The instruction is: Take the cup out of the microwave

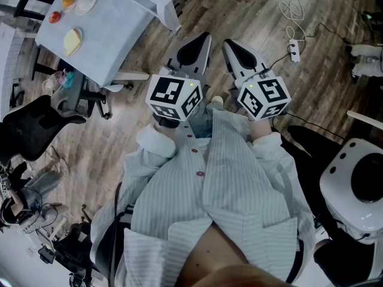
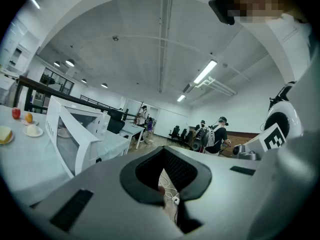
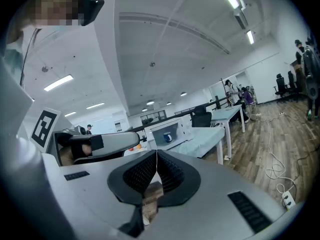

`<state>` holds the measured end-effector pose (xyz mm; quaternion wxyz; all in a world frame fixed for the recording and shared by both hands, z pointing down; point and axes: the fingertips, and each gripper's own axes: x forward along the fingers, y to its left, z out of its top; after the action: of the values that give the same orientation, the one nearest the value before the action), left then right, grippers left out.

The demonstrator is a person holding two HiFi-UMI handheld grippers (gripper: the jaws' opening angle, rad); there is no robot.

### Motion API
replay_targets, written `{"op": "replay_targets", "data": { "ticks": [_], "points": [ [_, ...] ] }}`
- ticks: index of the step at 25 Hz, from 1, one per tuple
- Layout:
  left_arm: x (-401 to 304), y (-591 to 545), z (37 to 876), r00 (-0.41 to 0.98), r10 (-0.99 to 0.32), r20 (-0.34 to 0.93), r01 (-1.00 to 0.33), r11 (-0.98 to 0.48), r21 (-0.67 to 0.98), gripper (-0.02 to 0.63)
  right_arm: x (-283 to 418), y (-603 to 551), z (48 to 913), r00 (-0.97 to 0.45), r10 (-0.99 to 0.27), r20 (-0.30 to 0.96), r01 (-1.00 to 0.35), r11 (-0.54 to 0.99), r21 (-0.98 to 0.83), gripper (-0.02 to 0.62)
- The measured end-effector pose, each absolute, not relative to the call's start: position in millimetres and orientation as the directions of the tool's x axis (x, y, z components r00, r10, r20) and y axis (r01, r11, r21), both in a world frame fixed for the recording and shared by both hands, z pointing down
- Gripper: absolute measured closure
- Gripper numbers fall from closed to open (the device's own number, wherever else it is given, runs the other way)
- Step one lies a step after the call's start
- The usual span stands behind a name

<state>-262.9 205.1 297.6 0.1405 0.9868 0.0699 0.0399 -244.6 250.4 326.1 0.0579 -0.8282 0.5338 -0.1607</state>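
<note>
At far left, a table draped in pale blue cloth carries a white box-shaped microwave. The small blue cup sits inside it, well apart from both grippers. The left gripper has its jaws together and empty. Just beside it, the right gripper is likewise closed on nothing.

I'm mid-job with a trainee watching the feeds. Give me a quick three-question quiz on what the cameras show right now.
1. Where is the cup?
A) on the floor
B) inside the microwave
C) on a chair

2. True or false: the right gripper has its fingers together and holds nothing.

3. Is the microwave's door open or closed?

Key: 1 B; 2 true; 3 open.
</note>
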Motion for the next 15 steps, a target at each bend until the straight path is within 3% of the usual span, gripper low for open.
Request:
{"op": "replay_targets", "data": {
  "ticks": [15],
  "points": [
    [-256.8,190.4,307.3,0.972,0.224,0.063,0.202,-0.946,0.254,0.597,-240.9,232.7,335.7,0.458,-0.868,0.191,-0.82,-0.496,-0.287,0.558]
  ]
}}
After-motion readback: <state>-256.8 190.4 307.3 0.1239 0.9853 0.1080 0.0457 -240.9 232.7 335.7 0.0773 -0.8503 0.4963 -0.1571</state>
